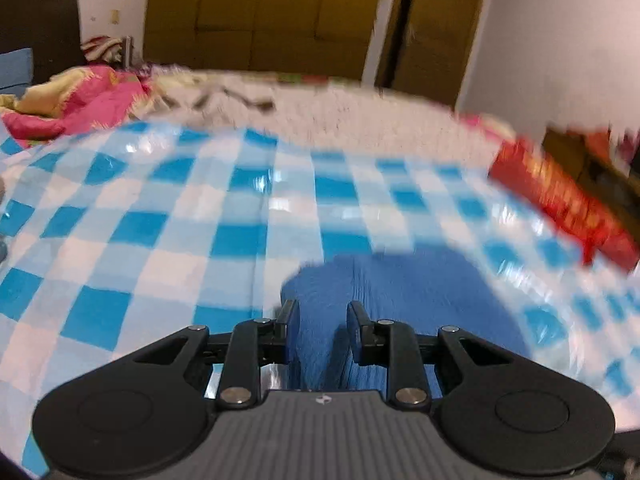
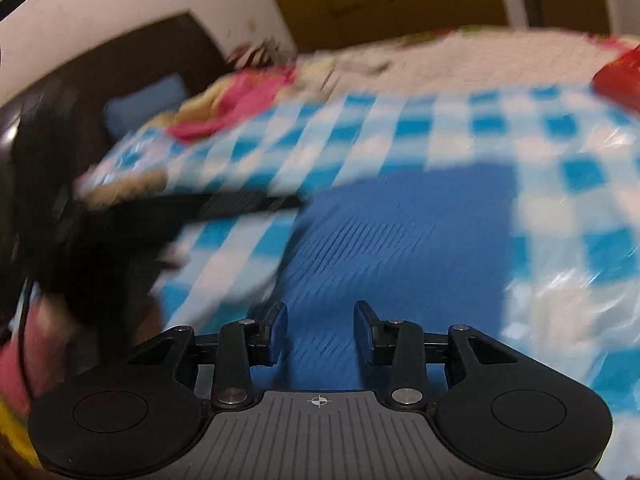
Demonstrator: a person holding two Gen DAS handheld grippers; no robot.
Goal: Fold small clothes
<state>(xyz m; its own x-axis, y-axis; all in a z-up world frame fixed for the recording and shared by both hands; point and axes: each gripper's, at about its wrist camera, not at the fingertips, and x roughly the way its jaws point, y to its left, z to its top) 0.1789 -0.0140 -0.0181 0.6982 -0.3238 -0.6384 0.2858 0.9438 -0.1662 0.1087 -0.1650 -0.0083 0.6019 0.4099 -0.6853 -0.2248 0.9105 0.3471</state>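
Left gripper [image 1: 319, 318], seen along its two black fingers: the jaws stand narrowly apart with a raised ridge of the blue cloth [image 1: 404, 300] between them; the pads appear to pinch this ridge, though blur leaves contact uncertain. Right gripper [image 2: 321, 328]: jaws apart above the blue cloth [image 2: 400, 240], nothing clamped between the pads. The cloth, a small ribbed, knit-like garment of roughly rectangular outline, lies on a glossy blue-and-white checked sheet [image 1: 160, 216] whose crinkled highlights suggest plastic. Beyond the sheet: a nubbly cream bedspread [image 1: 380, 120], a crumpled pink-and-yellow fabric [image 1: 80, 104] and a red patterned item [image 1: 560, 200] at the far right edge. Judged step: a fold in progress, one edge lifted by the left tool. The next move calls for carrying that edge across and laying it flat, the right tool steadying or smoothing the remainder
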